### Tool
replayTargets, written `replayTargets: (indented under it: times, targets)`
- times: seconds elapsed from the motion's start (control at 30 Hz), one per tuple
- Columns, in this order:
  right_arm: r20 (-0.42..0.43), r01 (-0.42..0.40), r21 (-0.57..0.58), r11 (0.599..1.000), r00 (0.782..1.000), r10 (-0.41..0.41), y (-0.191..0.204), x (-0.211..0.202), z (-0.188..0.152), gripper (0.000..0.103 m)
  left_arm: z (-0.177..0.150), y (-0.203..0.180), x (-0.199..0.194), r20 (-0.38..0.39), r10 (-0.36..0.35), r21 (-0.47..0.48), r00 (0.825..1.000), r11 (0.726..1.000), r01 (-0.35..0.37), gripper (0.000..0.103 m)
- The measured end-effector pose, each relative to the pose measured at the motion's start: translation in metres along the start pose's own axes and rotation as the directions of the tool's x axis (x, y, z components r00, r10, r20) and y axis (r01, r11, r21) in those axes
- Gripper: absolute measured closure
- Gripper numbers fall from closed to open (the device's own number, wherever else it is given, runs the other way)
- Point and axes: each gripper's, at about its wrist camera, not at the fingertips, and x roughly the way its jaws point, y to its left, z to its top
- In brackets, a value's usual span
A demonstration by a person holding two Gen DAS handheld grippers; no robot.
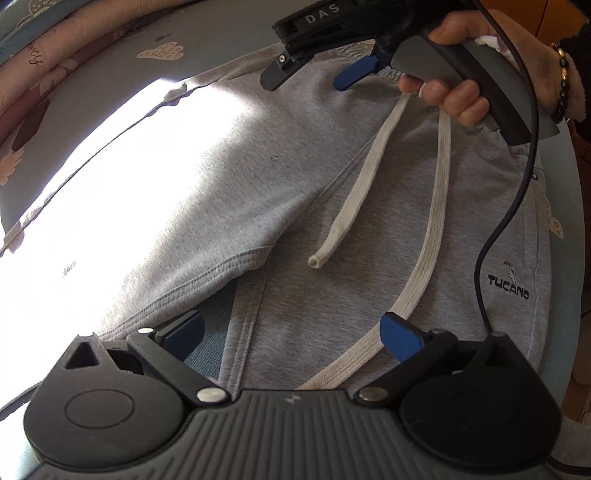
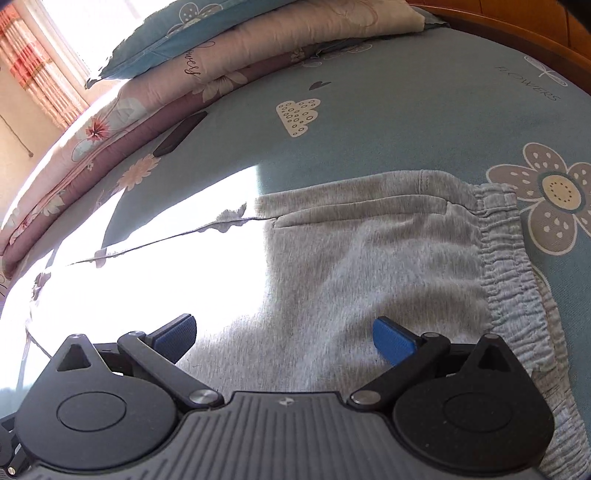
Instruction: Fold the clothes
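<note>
You have hard sunlight entering from the window (image 2: 74, 33) at upper left, and it blows out a wide band across the grey shorts (image 1: 332, 206) and the bed sheet (image 2: 388, 122) to pure white, erasing all weave there. Outside that band the fabric sits in cooler, even shade with crisp detail. Both fisheye views bend straight edges strongly toward the borders, and the corners go dark and slightly soft.
</note>
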Motion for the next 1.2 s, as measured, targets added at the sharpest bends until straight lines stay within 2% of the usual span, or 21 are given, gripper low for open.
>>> replayTargets:
  times: [0.1, 0.2, 0.3, 0.37, 0.43, 0.53, 0.6, 0.67, 0.8, 0.87, 0.97, 1.07, 1.2]
  targets:
    - [-0.021, 0.108, -0.003, 0.994, 0.994, -0.108, -0.021, 0.008, -0.001, 0.001, 0.002, 0.005, 0.006, -0.010, -0.009, -0.014, 1.000, 1.000, 0.009, 0.002]
    - [-0.010, 0.250, -0.095, 0.964, 0.968, -0.252, -0.029, 0.009, 0.004, 0.002, 0.003, 0.006, 0.009, -0.008, -0.021, -0.023, 1.000, 1.000, 0.021, 0.002]
    - [-0.002, 0.218, -0.079, 0.973, 0.976, -0.219, -0.026, 0.002, 0.009, 0.000, 0.005, 0.008, 0.010, -0.002, -0.039, -0.029, 0.999, 0.999, 0.039, 0.002]
    - [0.015, 0.197, -0.121, 0.973, 0.980, -0.197, -0.014, -0.001, 0.011, 0.000, 0.007, 0.008, 0.011, -0.001, -0.046, -0.029, 0.999, 0.998, 0.046, 0.002]
    - [0.029, 0.145, -0.144, 0.979, 0.989, -0.142, -0.005, 0.001, 0.015, 0.000, 0.009, 0.008, 0.011, 0.006, -0.053, -0.029, 0.999, 0.998, 0.053, 0.002]
    - [0.000, 0.070, -0.126, 0.990, 0.998, -0.070, -0.003, 0.018, 0.024, 0.000, 0.011, 0.008, 0.012, 0.009, -0.068, -0.022, 0.998, 0.997, 0.068, 0.002]
    - [-0.021, 0.088, -0.144, 0.986, 0.996, -0.092, -0.007, 0.034, 0.028, 0.000, 0.011, 0.009, 0.012, 0.008, -0.070, -0.017, 0.998, 0.997, 0.070, 0.002]
    - [-0.006, 0.142, -0.184, 0.973, 0.989, -0.146, -0.014, 0.043, 0.030, 0.001, 0.010, 0.010, 0.013, 0.006, -0.069, -0.017, 0.998, 0.997, 0.069, 0.002]
    - [0.041, 0.241, -0.212, 0.947, 0.971, -0.237, -0.013, 0.036, 0.040, 0.000, 0.006, 0.014, 0.012, 0.007, -0.060, -0.028, 0.998, 0.998, 0.060, 0.002]
    - [0.066, 0.204, -0.160, 0.966, 0.978, -0.196, -0.012, 0.013, 0.042, 0.000, 0.005, 0.016, 0.011, 0.011, -0.050, -0.043, 0.999, 0.998, 0.051, 0.002]
    - [0.081, 0.164, -0.125, 0.978, 0.985, -0.155, -0.001, -0.023, 0.025, 0.000, 0.001, 0.016, 0.007, 0.014, -0.037, -0.061, 0.999, 0.997, 0.038, 0.002]
    - [0.053, 0.117, -0.085, 0.989, 0.992, -0.113, 0.004, -0.048, -0.005, 0.000, -0.002, 0.012, 0.001, 0.018, -0.026, -0.064, 0.999, 0.998, 0.027, 0.002]
    - [0.003, 0.103, -0.035, 0.994, 0.995, -0.103, 0.001, -0.051, -0.043, 0.000, -0.005, 0.004, -0.002, 0.018, -0.015, -0.044, 1.000, 0.999, 0.016, 0.002]
